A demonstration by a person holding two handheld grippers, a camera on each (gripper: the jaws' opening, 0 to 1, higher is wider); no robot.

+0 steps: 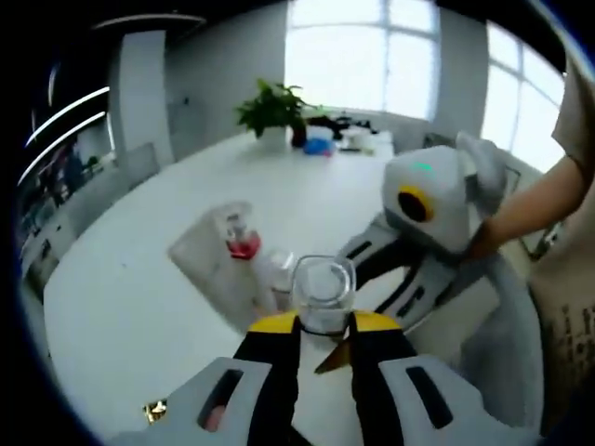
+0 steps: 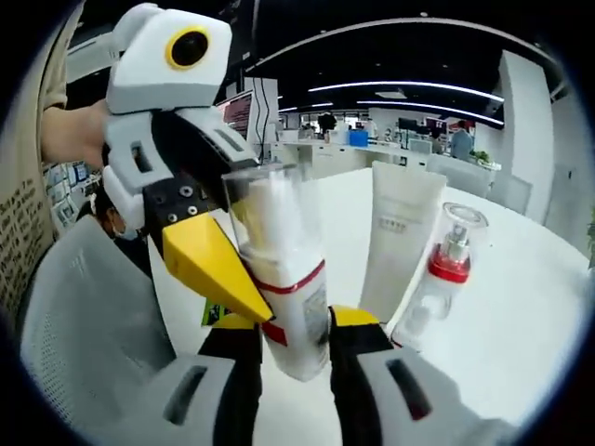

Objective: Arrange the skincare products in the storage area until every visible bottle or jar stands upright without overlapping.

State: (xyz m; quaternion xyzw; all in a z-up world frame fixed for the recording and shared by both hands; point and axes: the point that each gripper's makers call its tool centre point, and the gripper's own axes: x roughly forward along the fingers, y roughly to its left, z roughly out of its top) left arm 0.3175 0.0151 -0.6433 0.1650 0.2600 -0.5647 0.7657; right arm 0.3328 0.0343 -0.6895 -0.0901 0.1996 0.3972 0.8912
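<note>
Left gripper view: left gripper w/ yellow-tipped black jaws clamped on clear plastic cap of a bottle held over white round table; behind it stand a flat white tube and a red-collared clear spray bottle, right gripper reaching in from the right. Right gripper view: right gripper jaws pinch white bottle w/ red band, tilted, near its lower body; left gripper grips its clear cap, white tube and spray bottle upright just beside on table.
</note>
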